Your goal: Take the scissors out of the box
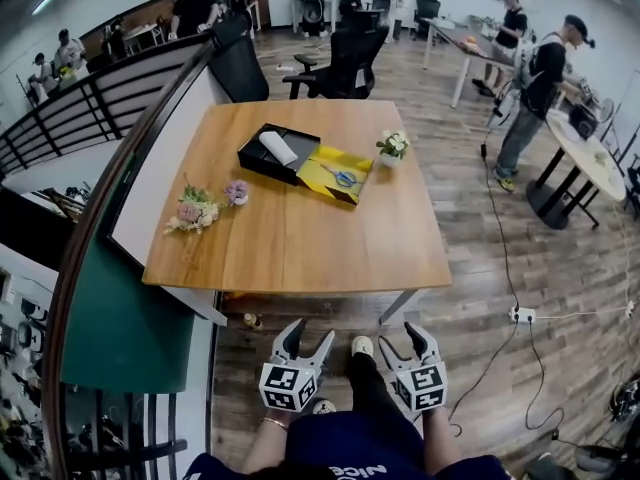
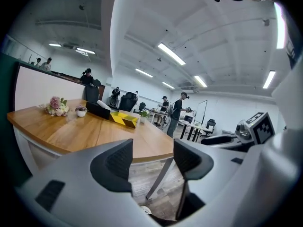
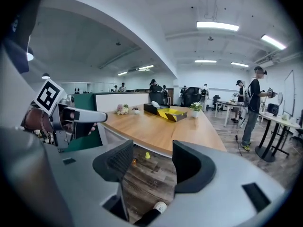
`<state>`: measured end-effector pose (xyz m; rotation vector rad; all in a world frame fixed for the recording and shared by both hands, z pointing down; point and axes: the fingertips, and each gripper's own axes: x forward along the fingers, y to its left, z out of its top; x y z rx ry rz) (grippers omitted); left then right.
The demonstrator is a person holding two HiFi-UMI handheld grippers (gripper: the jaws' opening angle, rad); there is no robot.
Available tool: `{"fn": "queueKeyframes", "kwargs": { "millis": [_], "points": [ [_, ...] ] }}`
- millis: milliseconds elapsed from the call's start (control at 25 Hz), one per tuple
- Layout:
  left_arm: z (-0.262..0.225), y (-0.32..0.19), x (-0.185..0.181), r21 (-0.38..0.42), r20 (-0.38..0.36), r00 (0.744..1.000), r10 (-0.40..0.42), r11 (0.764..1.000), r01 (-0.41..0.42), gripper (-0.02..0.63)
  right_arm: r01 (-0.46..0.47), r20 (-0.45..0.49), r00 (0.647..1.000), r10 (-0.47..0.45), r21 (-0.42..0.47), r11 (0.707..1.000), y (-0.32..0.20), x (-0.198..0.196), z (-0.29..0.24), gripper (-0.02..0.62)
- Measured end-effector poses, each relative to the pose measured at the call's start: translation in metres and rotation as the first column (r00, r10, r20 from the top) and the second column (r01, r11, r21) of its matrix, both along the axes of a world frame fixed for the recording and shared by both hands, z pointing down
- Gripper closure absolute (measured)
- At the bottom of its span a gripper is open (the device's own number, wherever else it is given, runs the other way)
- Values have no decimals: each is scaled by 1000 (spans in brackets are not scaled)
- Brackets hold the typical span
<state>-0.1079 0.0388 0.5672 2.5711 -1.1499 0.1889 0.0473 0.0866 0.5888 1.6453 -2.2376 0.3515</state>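
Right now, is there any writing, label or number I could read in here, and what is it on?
"NICE": it seems to read so, upside down and cut by the picture's edge, on the person's dark top.
Marker cubes on the left tool and right tool: black-and-white square patterns, no words.
Yellow box: any print is too small to read.

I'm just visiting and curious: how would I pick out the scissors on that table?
On the far side of the square wooden table, a black tray and an open yellow box sit side by side. The small blue-handled scissors lie in the yellow box; the tray holds only a white roll.
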Motion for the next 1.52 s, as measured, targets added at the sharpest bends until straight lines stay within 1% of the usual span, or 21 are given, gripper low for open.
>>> {"fn": "queueKeyframes", "kwargs": {
  "millis": [120, 200, 320, 440, 520, 720, 920, 1040, 1160, 1320, 1520],
  "points": [
    [6, -26, -2, -8, 23, 999, -40, 999, 40, 337, 30, 28, 999, -30, -3, 1000, -36, 4, 5, 328],
    [7, -46, 2, -15, 30, 998, -60, 998, 61, 340, 49, 30, 998, -49, -10, 999, -61, 9, 8, 330],
    [4, -77, 16, -17, 39, 996, -79, 997, 80, 345, 82, 28, 996, -82, -13, 997, -103, 18, 6, 333],
    [2, -112, 31, -10, 45, 994, -98, 995, 98, 346, 133, 39, 990, -133, -8, 991, -146, 23, 4, 336],
    [0, -135, 41, -8, 48, 993, -112, 994, 112, 347, 166, 28, 986, -166, -3, 986, -173, 27, 1, 337],
    [-1, -185, 60, -18, 56, 985, -164, 986, 166, 347, 223, 20, 975, -223, -21, 975, -228, 44, 4, 337],
    [-4, -221, 84, -16, 50, 980, -194, 981, 194, 348, 256, 6, 967, -256, -25, 966, -268, 68, 5, 337],
    [-2, -232, 94, -28, 31, 976, -216, 976, 216, 350, 298, -21, 954, -300, -55, 953, -280, 75, 14, 339],
    [-1, -244, 102, -19, 32, 971, -236, 971, 237, 350, 323, -37, 945, -325, -54, 945, -296, 82, 15, 341],
    [-1, -254, 105, -20, 35, 967, -251, 967, 252, 350, 340, -35, 939, -341, -43, 940, -312, 83, 9, 342],
    [-1, -263, 105, -26, 29, 968, -249, 968, 250, 350, 339, -20, 940, -341, -57, 939, -322, 85, 10, 347]
  ]
}}
